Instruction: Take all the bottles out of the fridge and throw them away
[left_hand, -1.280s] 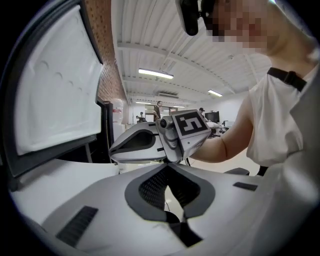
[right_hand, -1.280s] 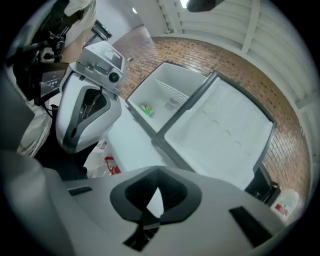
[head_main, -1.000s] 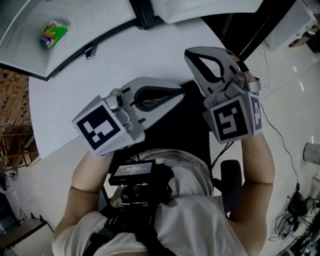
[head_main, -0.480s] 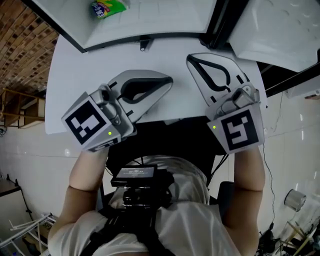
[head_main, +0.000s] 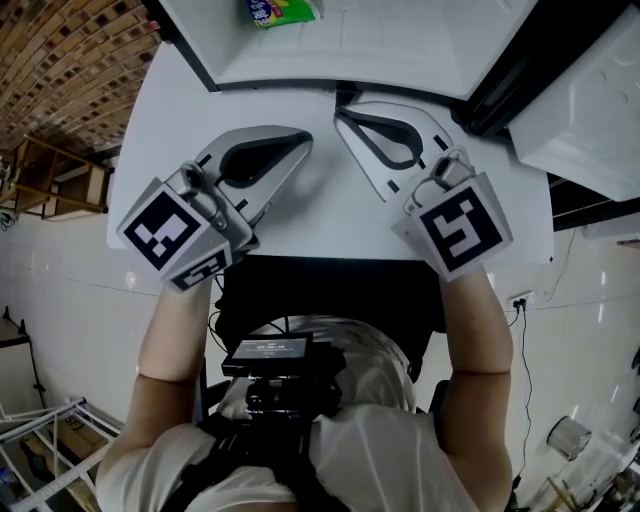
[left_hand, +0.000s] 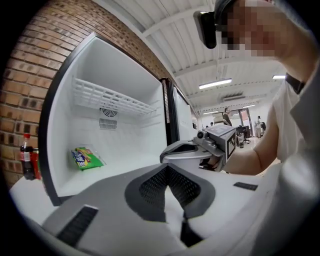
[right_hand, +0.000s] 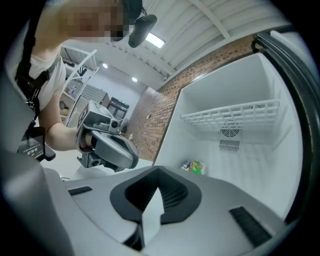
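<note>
The white fridge (head_main: 420, 40) stands open ahead of me on a white table (head_main: 300, 215). Only a green snack packet (head_main: 280, 10) lies on its floor, also seen as the packet (left_hand: 86, 158) and the packet (right_hand: 193, 167). No bottle shows inside. A dark cola bottle (left_hand: 26, 161) with a red cap and label stands outside, left of the fridge by the brick wall. My left gripper (head_main: 303, 140) and right gripper (head_main: 342, 112) hover side by side over the table before the fridge opening. Both are shut, with nothing in them.
A wire shelf (left_hand: 110, 100) spans the upper part of the fridge, with a vent (left_hand: 108, 113) on the back wall. The fridge door (head_main: 590, 110) hangs open at the right. A brick wall (head_main: 70, 60) runs along the left. People stand far off in the room.
The view has swung toward the fridge, which now lies straight ahead. Both grippers have moved together across the table to the fridge front. Both stay shut.
</note>
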